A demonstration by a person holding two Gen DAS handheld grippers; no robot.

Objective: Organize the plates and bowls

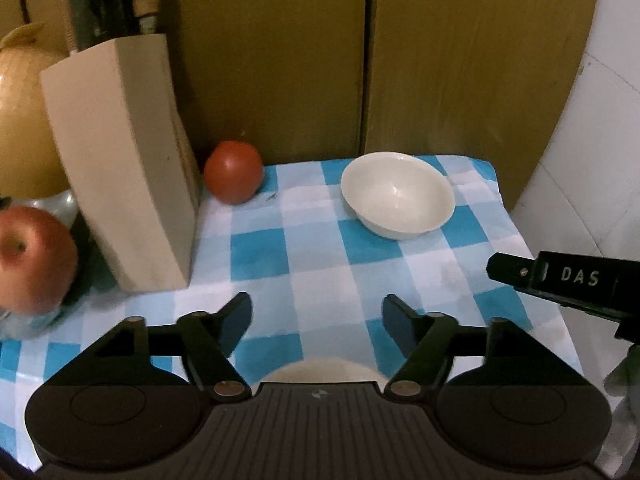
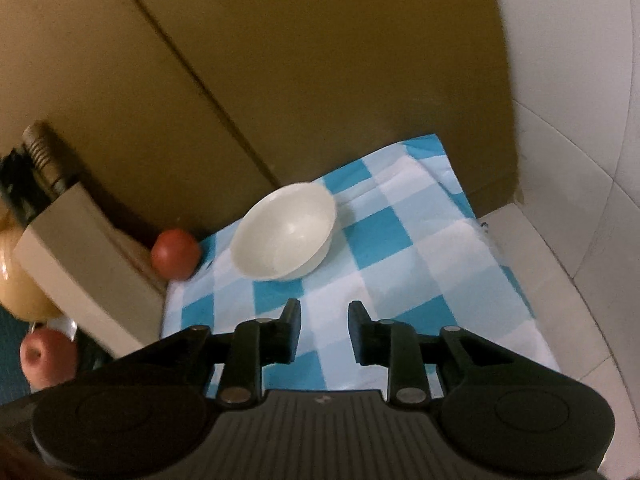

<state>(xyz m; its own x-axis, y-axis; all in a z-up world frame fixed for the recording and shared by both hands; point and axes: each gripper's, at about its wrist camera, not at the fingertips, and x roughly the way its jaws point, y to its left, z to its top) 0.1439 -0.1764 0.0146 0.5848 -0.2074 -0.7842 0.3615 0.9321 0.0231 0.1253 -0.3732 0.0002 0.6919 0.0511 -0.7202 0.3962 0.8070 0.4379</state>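
Brown cardboard walls back a tabletop point(image 1: 472, 280) spread with a blue-and-white checked cloth point(image 1: 320, 264), white tile off to the right.

My left gripper point(image 1: 317, 316) hangs low over the near cloth, jaws spread wide and holding nothing. Just beneath its body a pale rounded edge point(image 1: 320, 370) shows; it may be a plate or a second bowl, but too little of it is visible to say. My right gripper point(image 2: 324, 322) is also released, its jaws parted by a narrower gap and empty, aimed up the cloth.

Beyond both sits the bowl point(image 1: 398, 194), white, upright and empty, near the back wall and apart from everything else. To its left a tomato point(image 1: 234, 172) rests against the wall, then a knife block point(image 1: 120, 168) with handles standing out of it, then an apple point(image 1: 36, 258) and a large yellow fruit point(image 1: 24, 120) at the far left edge.

I judge the step in hand to be the reach for the bowl, and the right gripper is better lined up. To do it well I would open wider first, come down over the near rim so one jaw goes inside and one outside, and close gently: glazed ware looks slick, and a pinch too high could tip it.

On the side of my right gripper, seen from the left camera, white letters read "DAS" point(image 1: 580, 276). I can read no other writing.
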